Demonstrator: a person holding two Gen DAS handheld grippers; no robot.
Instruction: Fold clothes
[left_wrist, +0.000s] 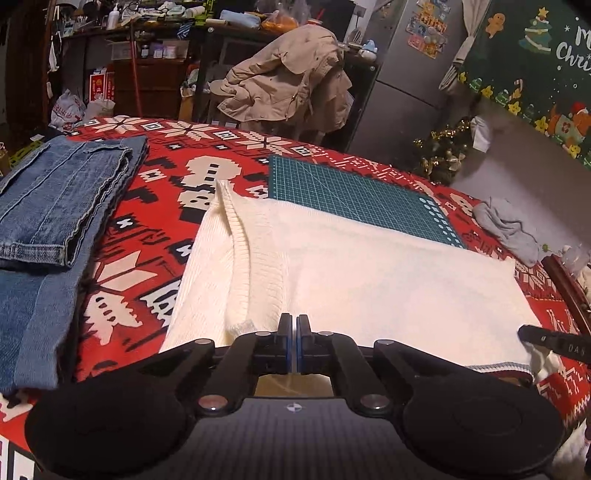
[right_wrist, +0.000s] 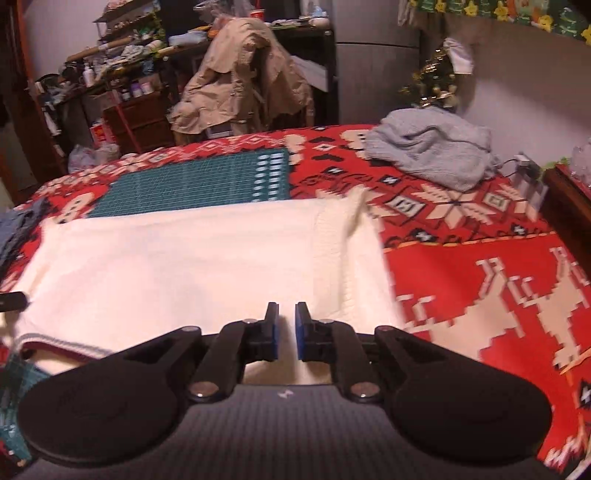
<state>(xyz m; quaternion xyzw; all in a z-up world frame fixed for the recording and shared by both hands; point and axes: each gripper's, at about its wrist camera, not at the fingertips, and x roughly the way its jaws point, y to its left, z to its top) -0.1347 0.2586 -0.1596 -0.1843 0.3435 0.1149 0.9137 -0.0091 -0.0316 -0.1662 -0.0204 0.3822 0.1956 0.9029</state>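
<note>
Nearby, folded jeans (left_wrist: 55, 199) and a grey garment (right_wrist: 432, 153) flank the cream sweater (left_wrist: 369, 273).

Bench (left_wrist: 229, 155) draped in a red patterned cloth (right_wrist: 461, 266) with snowflakes and reindeer. On the cloth: folded blue jeans (left_wrist: 55, 199) at left, green cutting mat (left_wrist: 347, 192) toward the far edge, cream knit sweater (left_wrist: 332, 280) spread flat and overlapping the mat's near edge, crumpled grey garment (right_wrist: 432, 151) at far right.
</note>
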